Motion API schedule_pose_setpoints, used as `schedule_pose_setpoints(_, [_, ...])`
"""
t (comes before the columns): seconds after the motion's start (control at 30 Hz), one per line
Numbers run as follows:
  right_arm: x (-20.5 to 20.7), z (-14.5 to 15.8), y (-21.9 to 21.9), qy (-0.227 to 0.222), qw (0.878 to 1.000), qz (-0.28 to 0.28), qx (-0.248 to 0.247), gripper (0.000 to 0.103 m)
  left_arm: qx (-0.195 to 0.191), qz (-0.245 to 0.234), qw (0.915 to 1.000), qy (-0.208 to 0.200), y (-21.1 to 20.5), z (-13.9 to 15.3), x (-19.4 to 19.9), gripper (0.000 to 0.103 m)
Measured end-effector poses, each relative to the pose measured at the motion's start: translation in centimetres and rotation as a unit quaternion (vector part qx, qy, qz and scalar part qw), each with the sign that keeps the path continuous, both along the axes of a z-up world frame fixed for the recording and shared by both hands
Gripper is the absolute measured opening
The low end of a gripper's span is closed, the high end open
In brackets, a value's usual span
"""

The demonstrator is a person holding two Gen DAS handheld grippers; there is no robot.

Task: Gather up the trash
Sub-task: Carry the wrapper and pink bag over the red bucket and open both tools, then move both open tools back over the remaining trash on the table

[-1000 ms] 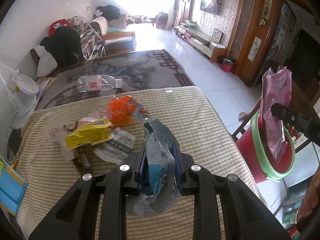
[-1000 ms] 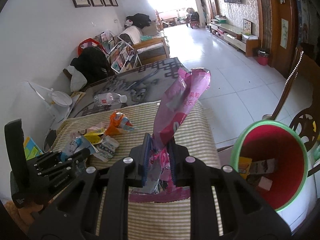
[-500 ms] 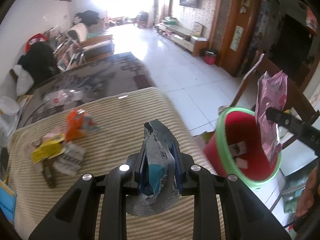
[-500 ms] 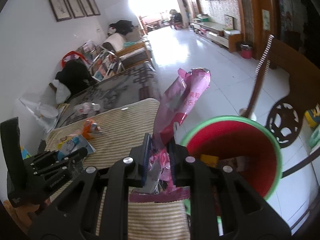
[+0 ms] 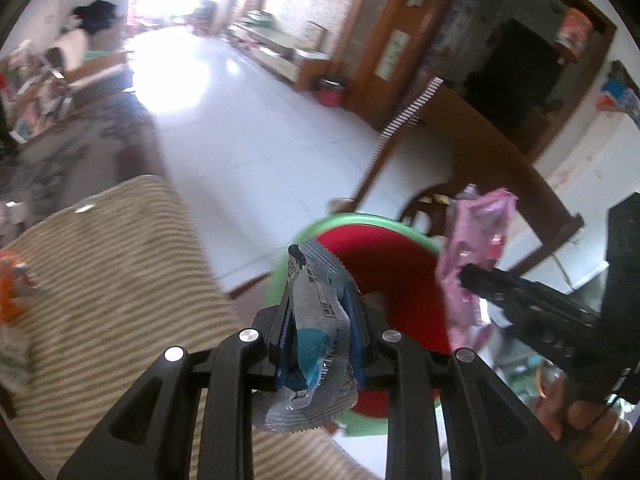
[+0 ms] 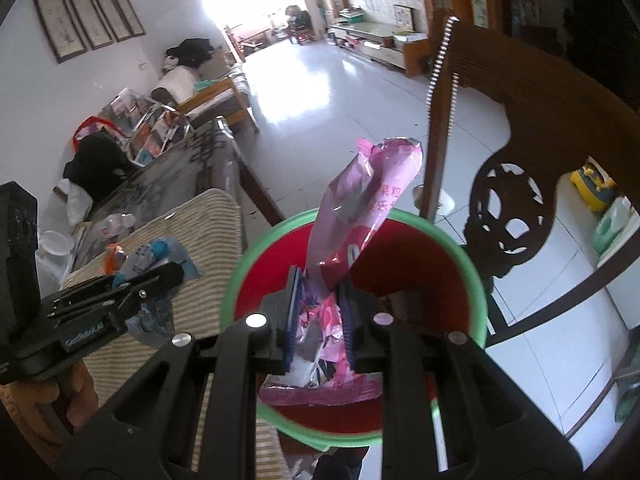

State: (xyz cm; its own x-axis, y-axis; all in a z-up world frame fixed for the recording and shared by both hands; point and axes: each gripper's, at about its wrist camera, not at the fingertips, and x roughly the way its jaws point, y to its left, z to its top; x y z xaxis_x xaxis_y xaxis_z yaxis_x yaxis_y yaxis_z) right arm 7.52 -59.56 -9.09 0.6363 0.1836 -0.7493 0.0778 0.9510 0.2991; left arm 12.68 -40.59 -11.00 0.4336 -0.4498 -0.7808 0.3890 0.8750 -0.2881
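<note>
the left claw (image 5: 318, 336) is clamped on a silver and blue wrapper (image 5: 314, 332), which stands up between its fingers and hangs crumpled below them. just ahead of and under this claw sits the red bin (image 5: 396, 280) with its green rim; the wrapper's top overlaps the near rim, at the edge of the striped tabletop (image 5: 120, 260). to the left of the claw, far out on the tabletop, an orange wrapper (image 5: 12, 292) lies blurred.

the right claw (image 6: 319, 320) is closed on a pink wrapper (image 6: 360, 216), gripped low so that most of it rises tall above the fingers and a crumpled end droops beneath. this claw is held directly over the mouth of the red bin (image 6: 420, 264), with the wrapper inside the ring of the rim as seen from its own camera. from the left wrist camera the right claw (image 5: 472, 280) and the pink wrapper (image 5: 472, 248) appear to the right, beside the far side of the bin. from the right wrist camera the left claw (image 6: 160, 276) appears to the left, over the edge of the striped tabletop (image 6: 200, 216), just beside the bin. a wooden chair (image 6: 500, 160) stands beyond the bin.
</note>
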Motion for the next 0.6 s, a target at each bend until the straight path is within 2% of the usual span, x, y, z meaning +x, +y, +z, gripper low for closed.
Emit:
schedule_pose_setpoints(0.1, [0.3, -0.8, -0.9, 0.008, 1.0, -0.008, 0.006, 0.02, -0.02, -0.024, 0.9995, 0.009, -1.5, -0.5, 0.3, 0.027])
schedule_pose_setpoints(0.13, [0.5, -1.1, -1.1, 0.011, 1.0, -0.007, 0.01, 0.02, -0.02, -0.028, 0.9993, 0.012, -1.8, -0.8, 0.4, 0.039])
schedule_pose_setpoints(0.17, [0.8, -1.5, -1.2, 0.016, 1.0, -0.005, 0.015, 0.032, -0.019, -0.03, 0.9992, 0.017, -2.0, -1.0, 0.5, 0.057])
schedule_pose_setpoints(0.2, [0.9, -1.6, -1.2, 0.018, 1.0, -0.008, 0.014, 0.056, -0.018, -0.026, 0.9993, 0.019, -1.9, -1.2, 0.6, 0.066])
schedule_pose_setpoints(0.23, [0.8, -1.6, -1.2, 0.015, 1.0, -0.019, 0.007, 0.065, -0.017, -0.021, 0.9996, 0.011, -1.5, -1.2, 0.6, 0.069])
schedule_pose_setpoints(0.43, [1.7, -1.8, -0.4, 0.017, 1.0, -0.019, 0.007, 0.068, 0.006, 0.022, 0.9995, -0.023, 1.6, -0.3, 0.7, 0.069])
schedule_pose_setpoints(0.6, [2.4, -1.4, 1.2, 0.011, 1.0, -0.015, 0.003, 0.083, 0.03, 0.076, 0.9956, -0.047, 6.1, 0.0, 0.1, 0.069])
